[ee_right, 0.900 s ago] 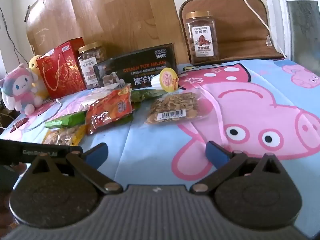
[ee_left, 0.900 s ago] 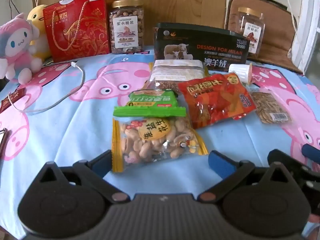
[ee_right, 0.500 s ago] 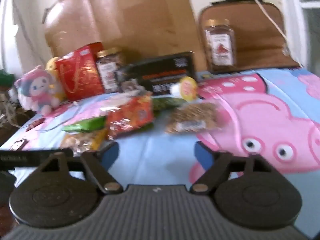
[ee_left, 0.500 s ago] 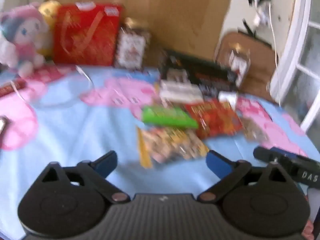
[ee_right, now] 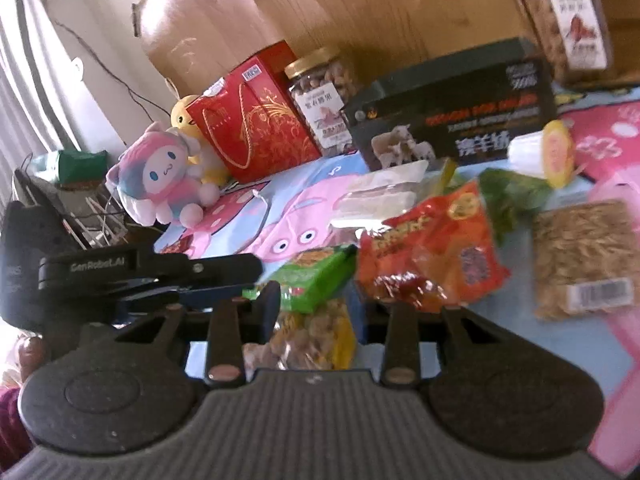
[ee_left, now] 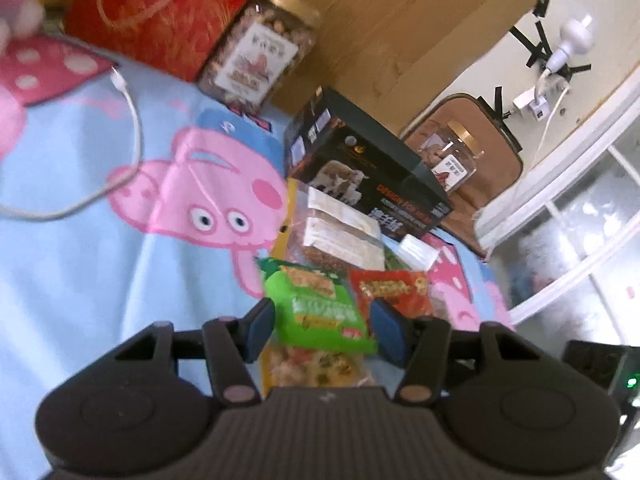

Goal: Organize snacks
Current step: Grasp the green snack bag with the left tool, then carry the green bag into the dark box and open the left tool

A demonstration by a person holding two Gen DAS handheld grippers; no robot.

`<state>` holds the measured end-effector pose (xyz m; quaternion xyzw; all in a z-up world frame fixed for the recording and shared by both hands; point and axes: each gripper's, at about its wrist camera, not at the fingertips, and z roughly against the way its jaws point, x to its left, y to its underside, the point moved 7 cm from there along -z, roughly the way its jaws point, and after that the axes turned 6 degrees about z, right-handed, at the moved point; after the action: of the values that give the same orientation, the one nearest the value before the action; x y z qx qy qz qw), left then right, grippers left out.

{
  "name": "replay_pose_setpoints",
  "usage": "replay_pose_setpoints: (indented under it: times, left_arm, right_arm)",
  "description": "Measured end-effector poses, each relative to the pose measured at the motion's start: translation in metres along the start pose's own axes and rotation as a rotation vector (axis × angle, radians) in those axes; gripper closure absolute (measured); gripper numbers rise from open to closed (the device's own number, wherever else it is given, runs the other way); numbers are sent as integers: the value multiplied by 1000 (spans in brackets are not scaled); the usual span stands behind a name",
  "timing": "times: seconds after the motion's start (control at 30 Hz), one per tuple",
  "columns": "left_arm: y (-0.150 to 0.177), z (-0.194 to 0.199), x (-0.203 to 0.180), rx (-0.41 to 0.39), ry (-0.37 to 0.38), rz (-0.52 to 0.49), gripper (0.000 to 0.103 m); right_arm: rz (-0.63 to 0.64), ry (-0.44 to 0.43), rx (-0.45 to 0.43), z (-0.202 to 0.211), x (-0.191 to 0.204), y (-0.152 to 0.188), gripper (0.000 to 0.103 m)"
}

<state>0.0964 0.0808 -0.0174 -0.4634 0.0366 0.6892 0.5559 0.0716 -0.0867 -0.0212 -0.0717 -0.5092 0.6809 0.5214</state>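
Snack packets lie in a heap on the Peppa Pig cloth. My left gripper [ee_left: 322, 330] is open, its fingers either side of the green packet [ee_left: 320, 308], which lies over the yellow peanut bag [ee_left: 316, 368]. My right gripper [ee_right: 316, 312] is open above the peanut bag [ee_right: 308, 340], beside the green packet [ee_right: 316, 276] and the red packet [ee_right: 432, 252]. The left gripper's body [ee_right: 132, 276] shows at the left of the right wrist view. A seed bag [ee_right: 584, 256] lies at the right.
At the back stand a red gift bag [ee_right: 256, 120], a nut jar [ee_right: 324, 96], a dark box [ee_right: 452, 116], a second jar [ee_right: 572, 20] and plush toys [ee_right: 160, 176]. A white cable [ee_left: 120, 160] lies on the cloth. A jelly cup [ee_right: 544, 152] lies by the box.
Both grippers have moved forward and down to the snack heap. The left gripper now straddles the green packet; the right now hovers over the peanut bag. Both views have tilted.
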Motion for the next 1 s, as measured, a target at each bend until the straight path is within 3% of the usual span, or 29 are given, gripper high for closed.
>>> replay_pose_setpoints:
  times: [0.03, 0.1, 0.23, 0.5, 0.6, 1.0]
  left_arm:
    - [-2, -6, 2, 15, -5, 13, 50]
    - [-3, -16, 2, 45, -17, 22, 63]
    - [-1, -14, 3, 23, -59, -15, 75]
    - [-14, 9, -26, -27, 8, -97, 76]
    - [-24, 3, -42, -38, 35, -131, 76]
    - [-101, -108, -114, -81, 25, -251, 76]
  right_arm:
    - [-16, 1, 22, -6, -1, -1, 63]
    - [-68, -20, 89, -17, -7, 2, 62]
    - [-64, -20, 88, -20, -5, 3, 70]
    - [5, -39, -49, 5, 0, -21, 74]
    - [56, -7, -119, 15, -2, -37, 74]
    - [66, 188, -280, -10, -92, -118, 78]
